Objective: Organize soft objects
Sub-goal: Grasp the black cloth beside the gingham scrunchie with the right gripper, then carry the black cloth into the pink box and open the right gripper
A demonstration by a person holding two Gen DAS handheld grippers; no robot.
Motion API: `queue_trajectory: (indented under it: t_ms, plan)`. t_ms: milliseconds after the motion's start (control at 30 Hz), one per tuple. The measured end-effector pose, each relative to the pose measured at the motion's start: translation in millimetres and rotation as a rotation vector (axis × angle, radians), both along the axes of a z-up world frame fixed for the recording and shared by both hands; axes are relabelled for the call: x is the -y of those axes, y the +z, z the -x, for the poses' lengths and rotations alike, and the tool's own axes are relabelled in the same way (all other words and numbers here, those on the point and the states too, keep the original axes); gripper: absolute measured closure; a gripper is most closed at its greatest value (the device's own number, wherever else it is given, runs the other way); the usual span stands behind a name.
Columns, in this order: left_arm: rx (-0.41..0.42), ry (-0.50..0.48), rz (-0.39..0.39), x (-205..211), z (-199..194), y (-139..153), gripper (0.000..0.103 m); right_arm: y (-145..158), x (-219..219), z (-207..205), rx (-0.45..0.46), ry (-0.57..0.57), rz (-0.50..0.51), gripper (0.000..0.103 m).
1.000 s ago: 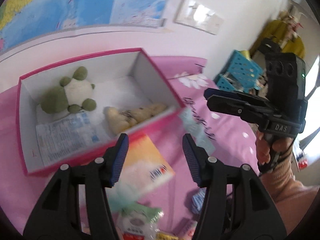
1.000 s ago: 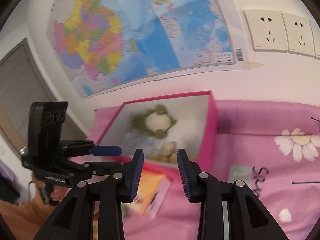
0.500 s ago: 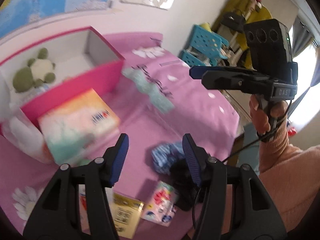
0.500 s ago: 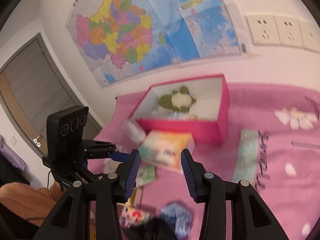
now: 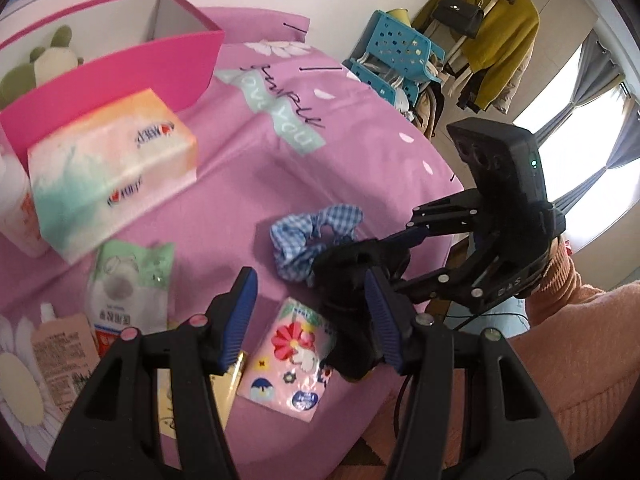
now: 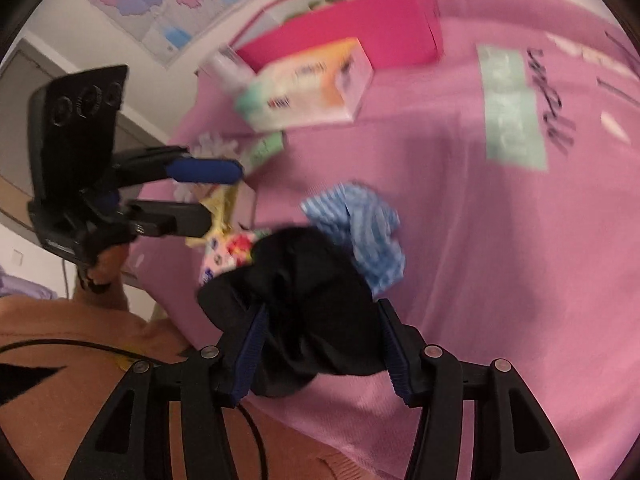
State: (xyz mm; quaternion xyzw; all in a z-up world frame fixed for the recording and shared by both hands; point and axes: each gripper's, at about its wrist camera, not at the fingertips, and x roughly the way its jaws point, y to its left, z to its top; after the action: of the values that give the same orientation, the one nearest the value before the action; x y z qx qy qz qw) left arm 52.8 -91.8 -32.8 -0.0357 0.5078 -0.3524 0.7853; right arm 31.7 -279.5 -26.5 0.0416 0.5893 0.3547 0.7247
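**Fingers astride the black cloth, most items still loose**

Right gripper [image 6: 320, 348] jaws opening around black cloth [image 6: 304, 300], near edge; no clamp yet. Left gripper [image 5: 308, 316] released, empty. Pink box [image 5: 132, 60], far left, holds plush toy [image 5: 48, 56]. Checked scrunchie [image 5: 308, 236], tissue pack [image 5: 108, 168], pouches remain outside.

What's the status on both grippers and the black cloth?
Right gripper opening, astride black cloth, no grip yet. Left gripper open, empty, hovering over sticker pack. Checked scrunchie touches the cloth.

My rig: black plastic left gripper [image 5: 310, 320] and right gripper [image 6: 322, 344], ribbed blue pads, silver screws, black cable; peach knit sleeve [image 5: 560, 360].
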Motion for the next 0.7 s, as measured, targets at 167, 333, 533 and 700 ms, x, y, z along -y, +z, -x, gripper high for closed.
queue_trajectory:
  t_ms: [167, 333, 533, 700]
  plan:
    - [-0.035, -0.023, 0.016, 1.4, 5.1, -7.7, 0.045, 5.1, -3.6, 6.3, 0.056, 0.020, -0.010, 0.082]
    - [-0.078, -0.087, 0.083, 5.2, 12.0, -10.3, 0.041, 32.8, -7.5, 8.5, 0.155, 0.023, -0.064, 0.092]
    - [-0.040, -0.080, 0.116, 6.2, 9.0, 0.1, 0.039, 63.8, -18.8, 2.7, 0.250, 0.030, -0.143, 0.093]
    - [0.039, -0.027, 0.136, -2.3, -1.3, 20.1, 0.041, 90.2, -26.8, -7.3, 0.331, 0.047, -0.180, 0.093]
